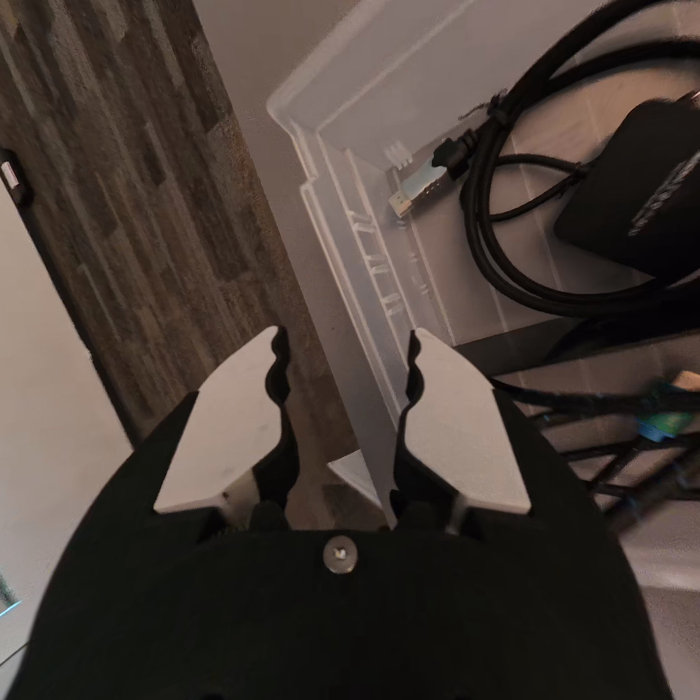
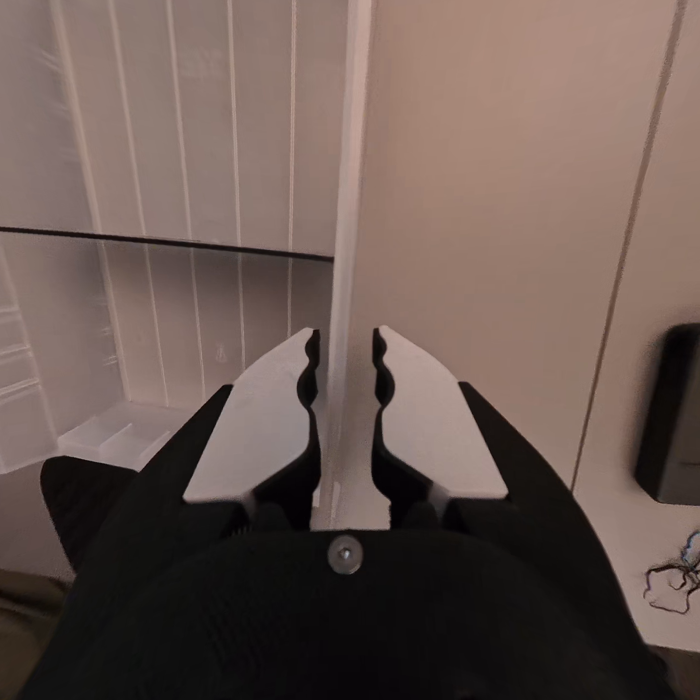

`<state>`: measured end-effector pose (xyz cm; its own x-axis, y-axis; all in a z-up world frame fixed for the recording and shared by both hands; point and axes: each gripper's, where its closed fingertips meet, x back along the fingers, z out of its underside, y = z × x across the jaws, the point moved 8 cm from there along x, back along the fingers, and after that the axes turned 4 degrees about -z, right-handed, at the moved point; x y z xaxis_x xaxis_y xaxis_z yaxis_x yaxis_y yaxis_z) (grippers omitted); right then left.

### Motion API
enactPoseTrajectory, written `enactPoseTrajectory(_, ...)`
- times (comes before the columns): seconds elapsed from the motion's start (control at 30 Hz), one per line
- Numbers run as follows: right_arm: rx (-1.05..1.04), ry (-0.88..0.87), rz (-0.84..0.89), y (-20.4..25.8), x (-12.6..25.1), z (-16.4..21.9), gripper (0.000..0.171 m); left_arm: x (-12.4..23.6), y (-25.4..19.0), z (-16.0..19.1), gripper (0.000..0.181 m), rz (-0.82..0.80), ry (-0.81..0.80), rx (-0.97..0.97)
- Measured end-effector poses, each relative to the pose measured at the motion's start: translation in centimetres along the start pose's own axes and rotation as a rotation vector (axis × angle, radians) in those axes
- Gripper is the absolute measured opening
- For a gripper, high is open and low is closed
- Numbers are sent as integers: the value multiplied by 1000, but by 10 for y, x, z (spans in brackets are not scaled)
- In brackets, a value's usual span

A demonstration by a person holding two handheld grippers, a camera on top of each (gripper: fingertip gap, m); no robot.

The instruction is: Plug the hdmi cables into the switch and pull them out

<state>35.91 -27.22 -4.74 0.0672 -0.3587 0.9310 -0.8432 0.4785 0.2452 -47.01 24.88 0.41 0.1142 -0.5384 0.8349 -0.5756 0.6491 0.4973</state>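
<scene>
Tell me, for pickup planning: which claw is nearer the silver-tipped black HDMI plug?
Left: the silver-tipped black HDMI plug lies ahead-right of left claw; right claw sees no plug.

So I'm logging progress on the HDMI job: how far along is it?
Nothing looks done: the coiled HDMI cable and black switch lie in the clear plastic bin, its silver plug free. In hand: each open claw, left and right, straddles a bin wall. Plugging and unplugging remain.
</scene>
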Motion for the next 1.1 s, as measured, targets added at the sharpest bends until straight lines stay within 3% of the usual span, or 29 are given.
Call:
enactPoseTrajectory(0.13,55,-188,119,-1,48,1,41,54,22,2,85,65,-169,128)
enactPoseTrajectory(0.27,176,-544,300,45,125,-11,53,149,19,-26,103,76,-475,191)
enactPoseTrajectory(0.37,324,-882,294,129,170,-20,73,219,-33,-63,110,97,-707,204)
enactPoseTrajectory(0.47,476,-1086,197,227,172,-21,96,249,-119,-95,114,151,-848,285)
enactPoseTrajectory(0.57,512,-1047,80,310,126,-18,118,226,-206,-118,120,119,-851,362)
enactPoseTrajectory(0.73,498,-761,-9,387,-2,1,130,145,-314,-132,125,122,-616,426)
enactPoseTrajectory(0.9,427,-546,-7,399,-98,24,133,103,-357,-121,125,84,-494,429)
enactPoseTrajectory(1.1,335,-407,19,395,-154,36,134,63,-383,-105,129,187,-371,497)
